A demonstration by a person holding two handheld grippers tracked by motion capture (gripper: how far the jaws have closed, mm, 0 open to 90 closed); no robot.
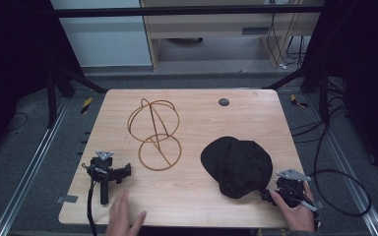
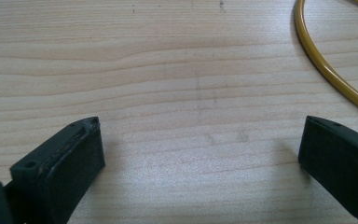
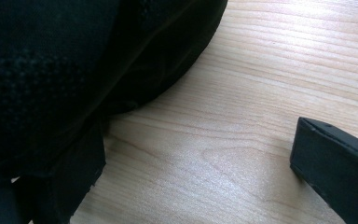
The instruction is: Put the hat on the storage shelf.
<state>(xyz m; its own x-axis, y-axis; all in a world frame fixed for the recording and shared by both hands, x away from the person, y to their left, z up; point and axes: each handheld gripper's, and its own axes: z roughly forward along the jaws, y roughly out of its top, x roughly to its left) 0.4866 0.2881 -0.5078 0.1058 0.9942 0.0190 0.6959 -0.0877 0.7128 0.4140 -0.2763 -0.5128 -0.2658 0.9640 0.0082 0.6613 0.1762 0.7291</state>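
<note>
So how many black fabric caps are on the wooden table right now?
1. The black fabric cap lies on the wooden table at its near right, just ahead of the right gripper. A second one nested beneath it could be hidden.

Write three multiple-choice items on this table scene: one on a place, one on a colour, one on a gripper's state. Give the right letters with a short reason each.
1. Where does the black cap lie relative to the wire stand?
A. on the side of the right gripper
B. on the side of the left gripper
C. hung on top of it

2. What colour is the wire stand?
A. blue
B. golden yellow
C. white

3. How do the jaws of the left gripper stand?
A. shut on the cap
B. shut on the stand
C. open, with bare table between them

Answers:
1 A: the high view shows the cap beside the right gripper.
2 B: its rings look golden yellow against the wooden table.
3 C: the left gripper view shows a wide gap over bare wood.
</note>
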